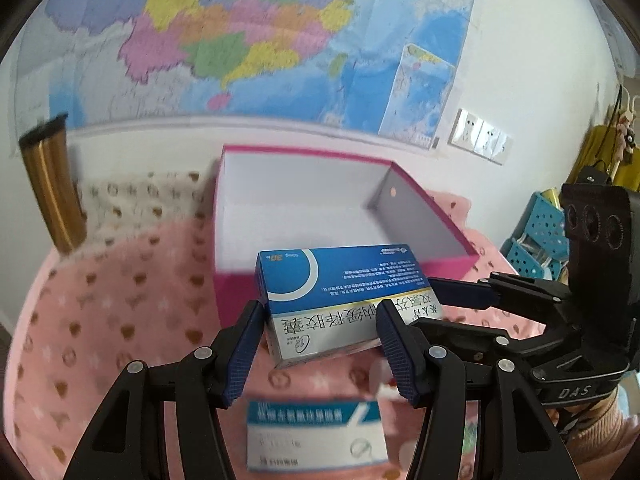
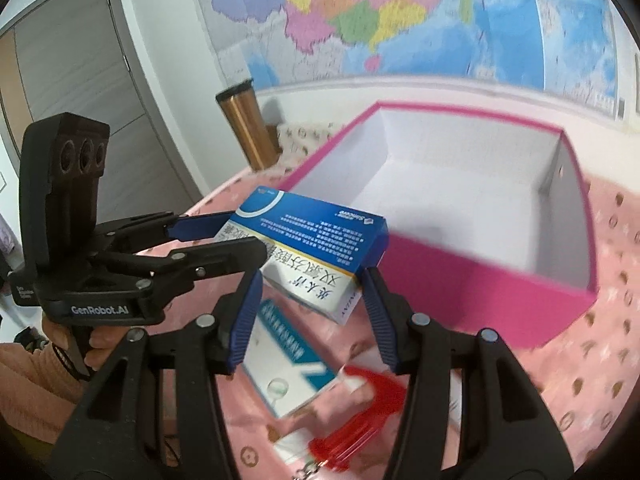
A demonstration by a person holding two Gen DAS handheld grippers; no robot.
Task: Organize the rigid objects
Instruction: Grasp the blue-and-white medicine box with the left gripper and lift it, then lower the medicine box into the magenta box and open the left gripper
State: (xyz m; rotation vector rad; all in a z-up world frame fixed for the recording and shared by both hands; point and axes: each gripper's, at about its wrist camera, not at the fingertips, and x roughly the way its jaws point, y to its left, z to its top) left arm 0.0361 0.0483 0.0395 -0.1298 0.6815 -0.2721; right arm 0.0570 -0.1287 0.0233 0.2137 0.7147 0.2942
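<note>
Blue medicine box [image 1: 340, 300] hanging before pink bin [image 1: 448, 232], left gripper [image 1: 320, 344] and right gripper [image 2: 310, 312] both clamping it; uneven pull risking twist-out.

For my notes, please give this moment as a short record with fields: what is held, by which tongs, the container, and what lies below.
held: blue medicine box, lifted off the cloth
grip: left tongs and right tongs, one at each end of the box
container: pink box, open, nothing visible inside
below: second medicine box and red comb on pink cloth
</note>
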